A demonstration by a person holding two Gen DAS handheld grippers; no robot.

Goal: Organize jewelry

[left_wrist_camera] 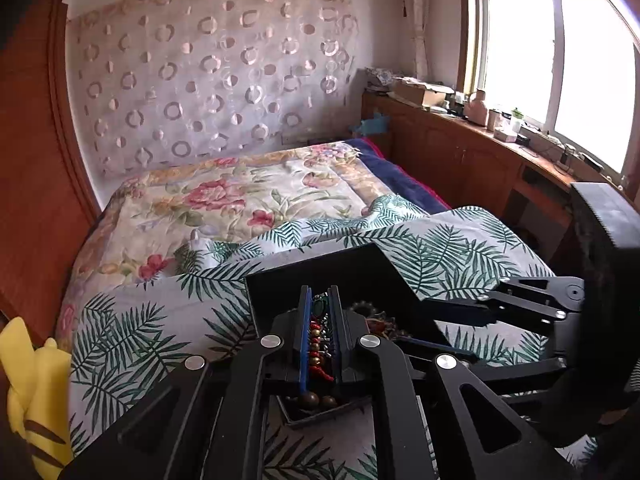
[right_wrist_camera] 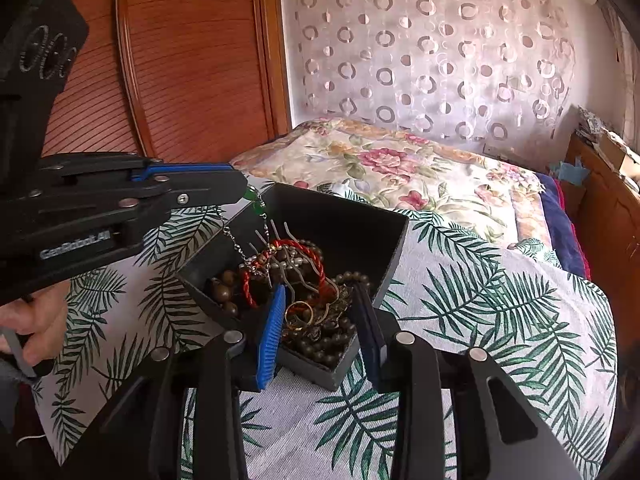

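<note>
A black open box full of tangled jewelry stands on the palm-leaf cloth; it also shows in the left wrist view. My left gripper is shut on a silver chain with green beads and holds it up over the box; the chain hangs down into the pile. My right gripper is open at the box's near corner, its fingers on either side of a gold ring and brown beads. A red twisted cord lies on top of the pile.
The box sits on a palm-leaf cloth spread over a bed with a floral quilt. A wooden wardrobe stands to the left. A yellow plush toy lies at the cloth's left edge. A cluttered wooden windowsill runs along the right.
</note>
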